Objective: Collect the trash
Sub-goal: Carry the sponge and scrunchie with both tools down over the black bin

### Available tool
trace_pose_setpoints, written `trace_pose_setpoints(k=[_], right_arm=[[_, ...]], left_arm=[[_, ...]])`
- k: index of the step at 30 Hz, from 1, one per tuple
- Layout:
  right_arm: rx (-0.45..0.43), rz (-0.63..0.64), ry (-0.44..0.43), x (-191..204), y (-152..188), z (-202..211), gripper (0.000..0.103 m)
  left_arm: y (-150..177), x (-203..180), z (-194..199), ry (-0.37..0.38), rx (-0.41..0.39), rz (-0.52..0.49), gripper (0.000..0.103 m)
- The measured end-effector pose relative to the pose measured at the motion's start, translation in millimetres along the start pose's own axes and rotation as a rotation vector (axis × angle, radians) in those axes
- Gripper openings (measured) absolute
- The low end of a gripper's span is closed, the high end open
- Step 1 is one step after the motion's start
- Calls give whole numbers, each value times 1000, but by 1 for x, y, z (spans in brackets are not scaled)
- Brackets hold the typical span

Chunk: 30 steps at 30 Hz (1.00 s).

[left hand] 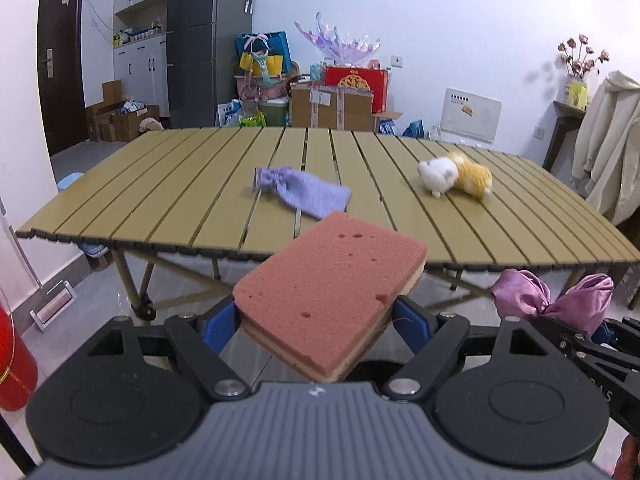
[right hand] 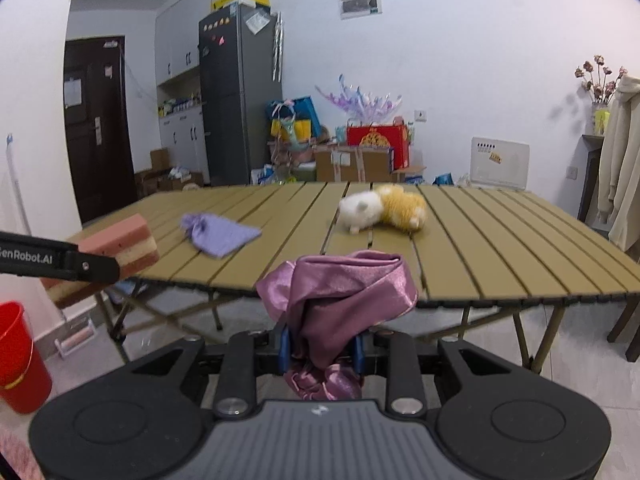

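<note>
My left gripper is shut on a pink layered sponge, held level in front of the near edge of the slatted table. The sponge also shows in the right wrist view. My right gripper is shut on a shiny purple satin cloth, held before the table's near edge; the cloth also shows at the right of the left wrist view. On the table lie a lilac drawstring pouch and a white-and-yellow plush toy.
A red bucket stands on the floor at the left, also showing in the left wrist view. Boxes and bags pile against the far wall beside a dark fridge. A coat hangs at the right.
</note>
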State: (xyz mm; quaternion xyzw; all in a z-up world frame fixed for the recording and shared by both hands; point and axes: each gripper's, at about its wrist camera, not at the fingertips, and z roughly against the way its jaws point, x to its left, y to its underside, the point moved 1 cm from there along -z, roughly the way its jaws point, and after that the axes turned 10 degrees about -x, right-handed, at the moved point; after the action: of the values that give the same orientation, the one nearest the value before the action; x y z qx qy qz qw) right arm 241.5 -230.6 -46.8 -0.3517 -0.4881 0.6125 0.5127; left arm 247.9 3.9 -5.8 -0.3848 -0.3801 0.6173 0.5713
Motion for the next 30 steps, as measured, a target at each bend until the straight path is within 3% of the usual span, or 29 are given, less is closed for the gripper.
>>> trace_pose_setpoints(k=[13, 30], right_arm=[[139, 13, -4, 20, 47, 25, 27], [382, 34, -3, 32, 120, 7, 27]], left_arm=[[62, 10, 16, -10, 85, -45, 82], [147, 15, -10, -36, 268, -78, 82]])
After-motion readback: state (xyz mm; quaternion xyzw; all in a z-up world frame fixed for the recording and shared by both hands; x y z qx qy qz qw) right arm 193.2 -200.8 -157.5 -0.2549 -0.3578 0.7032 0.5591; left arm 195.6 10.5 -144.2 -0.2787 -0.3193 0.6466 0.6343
